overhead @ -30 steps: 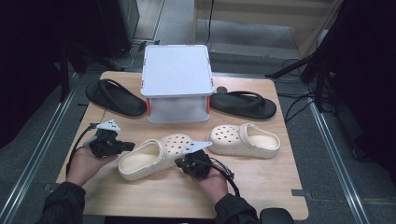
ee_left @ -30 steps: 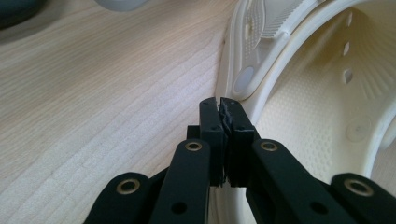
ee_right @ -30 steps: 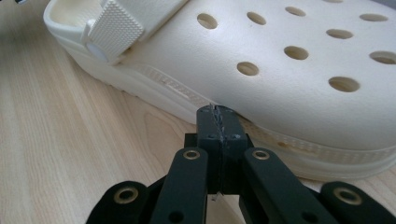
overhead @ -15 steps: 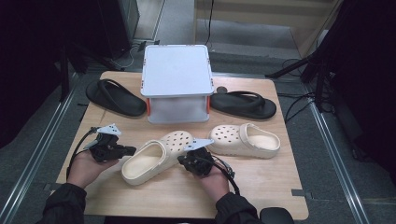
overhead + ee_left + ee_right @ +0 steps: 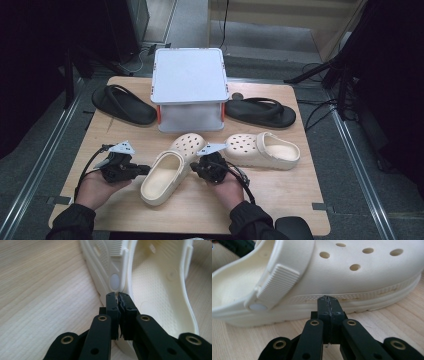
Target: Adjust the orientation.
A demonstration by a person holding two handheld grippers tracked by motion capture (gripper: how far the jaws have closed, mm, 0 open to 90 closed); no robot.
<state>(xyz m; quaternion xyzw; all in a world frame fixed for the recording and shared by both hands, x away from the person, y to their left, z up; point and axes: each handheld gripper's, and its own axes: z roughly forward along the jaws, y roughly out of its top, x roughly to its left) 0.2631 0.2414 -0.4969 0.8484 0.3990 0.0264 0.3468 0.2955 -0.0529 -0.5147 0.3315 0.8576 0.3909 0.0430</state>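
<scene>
While the wooden table carries a grey box at twelve o'clock, the cream clog lies near six. Both the left gripper and right gripper flank it, jaws pressed together, pinching nothing.

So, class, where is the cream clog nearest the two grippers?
In the high view the cream clog lies front-centre on the table, between the left gripper and right gripper.
</scene>
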